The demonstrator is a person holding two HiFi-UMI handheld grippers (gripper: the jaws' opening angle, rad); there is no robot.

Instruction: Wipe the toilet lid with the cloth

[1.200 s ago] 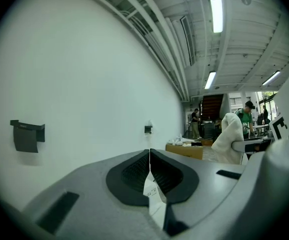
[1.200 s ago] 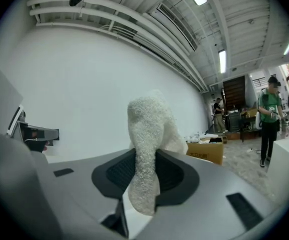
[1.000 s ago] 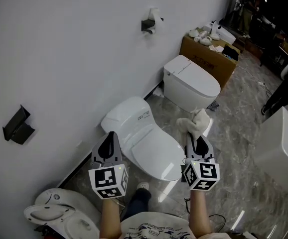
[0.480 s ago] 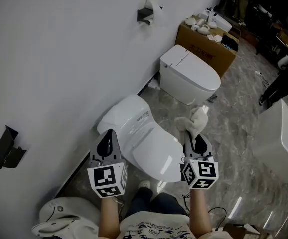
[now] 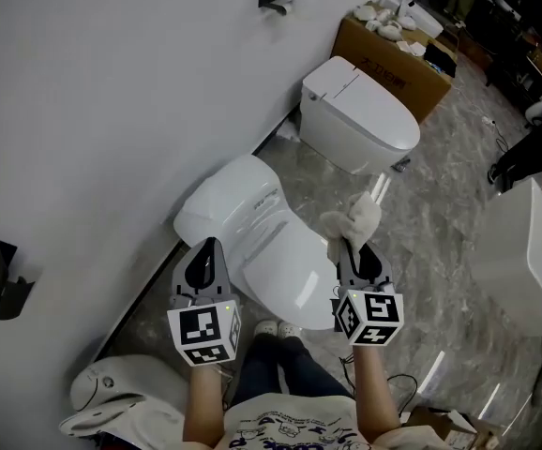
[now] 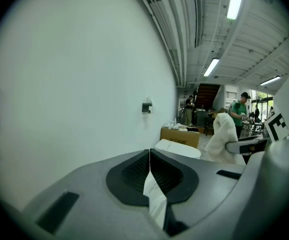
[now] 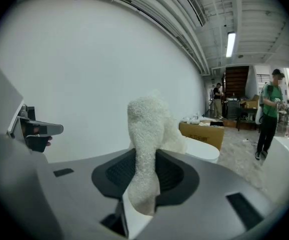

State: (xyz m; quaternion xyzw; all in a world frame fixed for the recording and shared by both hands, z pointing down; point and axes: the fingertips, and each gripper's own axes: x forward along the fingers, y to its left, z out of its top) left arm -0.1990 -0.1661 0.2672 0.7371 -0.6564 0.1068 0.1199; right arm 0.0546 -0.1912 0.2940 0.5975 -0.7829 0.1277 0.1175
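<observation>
While your right gripper (image 5: 353, 247) clamps the cloth (image 5: 357, 219) and your left gripper (image 5: 206, 248) sits closed, empty, wiping looks not yet begun: bring the cloth down-left onto the toilet lid (image 5: 285, 275) lying between them

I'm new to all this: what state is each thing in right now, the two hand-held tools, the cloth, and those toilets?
Left gripper: shut, holding nothing.
Right gripper: shut on the cloth.
Cloth: bunched up, sticking out past the jaws.
Near toilet lid: closed.
Far toilet lid: closed.
</observation>
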